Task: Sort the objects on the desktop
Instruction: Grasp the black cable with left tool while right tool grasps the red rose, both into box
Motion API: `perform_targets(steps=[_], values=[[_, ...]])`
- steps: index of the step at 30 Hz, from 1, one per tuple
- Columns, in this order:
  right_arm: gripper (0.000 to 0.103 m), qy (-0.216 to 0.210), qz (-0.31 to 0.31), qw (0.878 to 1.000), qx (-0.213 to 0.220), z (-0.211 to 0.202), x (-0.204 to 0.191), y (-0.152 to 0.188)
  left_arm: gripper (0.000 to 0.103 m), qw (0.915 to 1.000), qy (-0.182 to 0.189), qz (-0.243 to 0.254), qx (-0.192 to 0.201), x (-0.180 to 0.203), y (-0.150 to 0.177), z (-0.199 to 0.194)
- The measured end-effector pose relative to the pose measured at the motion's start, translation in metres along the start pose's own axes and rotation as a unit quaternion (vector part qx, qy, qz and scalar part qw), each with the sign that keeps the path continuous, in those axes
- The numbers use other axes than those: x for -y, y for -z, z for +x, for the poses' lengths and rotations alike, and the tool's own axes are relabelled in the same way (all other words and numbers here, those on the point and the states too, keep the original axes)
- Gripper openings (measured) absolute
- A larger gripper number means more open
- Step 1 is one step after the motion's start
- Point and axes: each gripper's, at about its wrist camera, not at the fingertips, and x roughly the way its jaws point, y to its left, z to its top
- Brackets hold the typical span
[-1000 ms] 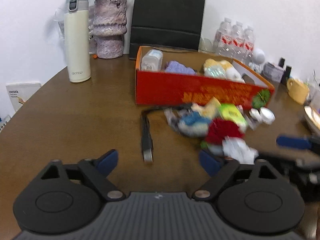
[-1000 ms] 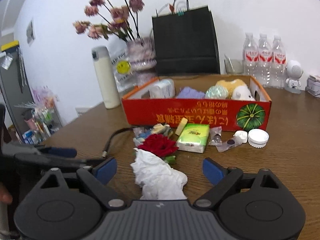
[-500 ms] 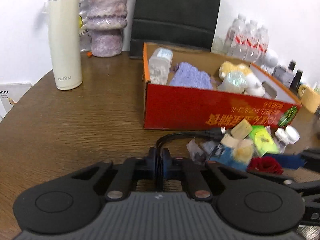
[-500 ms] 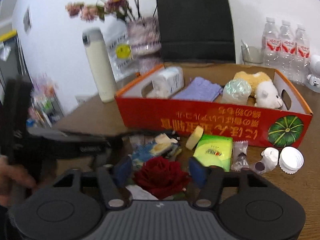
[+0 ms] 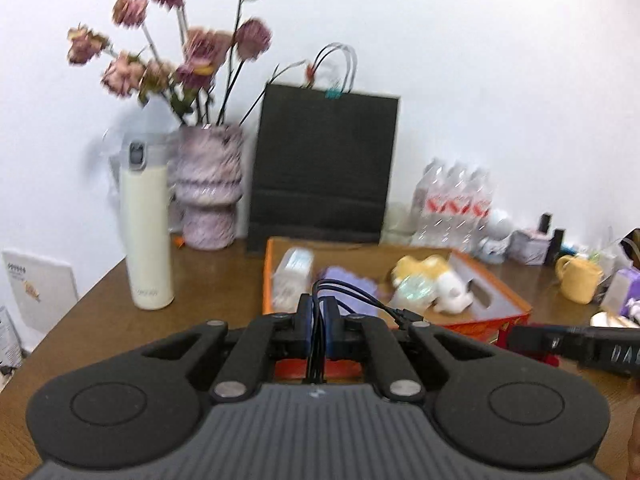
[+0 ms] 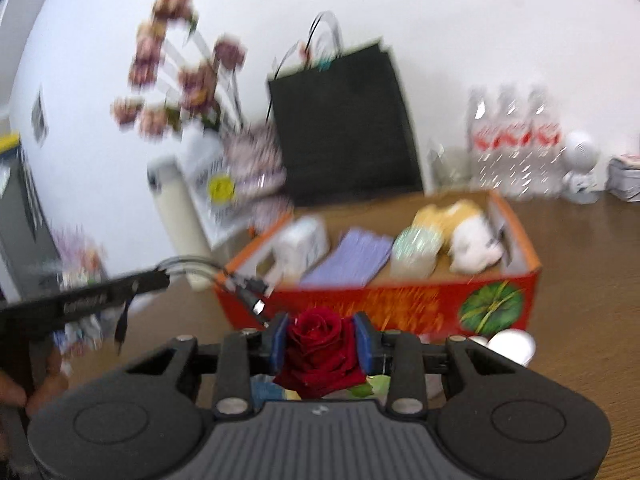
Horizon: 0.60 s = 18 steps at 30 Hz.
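The task is judged to be partly done. In the red cardboard box (image 6: 400, 300), which stands on the brown table (image 6: 580, 240) in front of a black paper bag (image 5: 326, 168), several things are already laid: a white packet (image 5: 292, 276) at its left end, a purple cloth (image 6: 352, 256) beside it, and a yellow and white plush toy (image 5: 432, 284) toward its right end. Some small things are seen outside the box, near its front wall, among them a white cap (image 6: 512, 346) and a few items that are mostly hidden under the right gripper (image 6: 320, 344); these are judged to be left for sorting. Two things are lifted from the table but not yet put in the box. The jaws of the right gripper have just been closing, and they are pressed on a red rose (image 6: 320, 350), which sits between the blue pads and bulges a little above and below them, in front of the box wall. The jaws of the left gripper (image 5: 319, 328) are almost fully closed, and a black cable (image 5: 344, 296) is pinched between them; its loops are seen rising above the pads, and its plug ends hang to the right, over the near part of the box.
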Motion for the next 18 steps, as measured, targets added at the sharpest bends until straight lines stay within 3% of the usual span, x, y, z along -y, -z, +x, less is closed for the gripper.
perform_targets(steps=[4, 8, 18], values=[[0.033, -0.012, 0.035, 0.999, 0.03, -0.027, 0.012, -0.014, 0.006, 0.9999, 0.013, -0.006, 0.001, 0.012, -0.005, -0.007], [0.033, 0.023, 0.011, 0.998, 0.05, -0.047, 0.008, -0.016, 0.006, 0.9998, 0.014, -0.015, -0.006, 0.019, -0.007, -0.013], [0.033, 0.041, -0.005, 0.998, 0.054, -0.046, 0.014, -0.029, 0.006, 0.9991, 0.038, -0.02, -0.002, 0.041, -0.042, 0.015]])
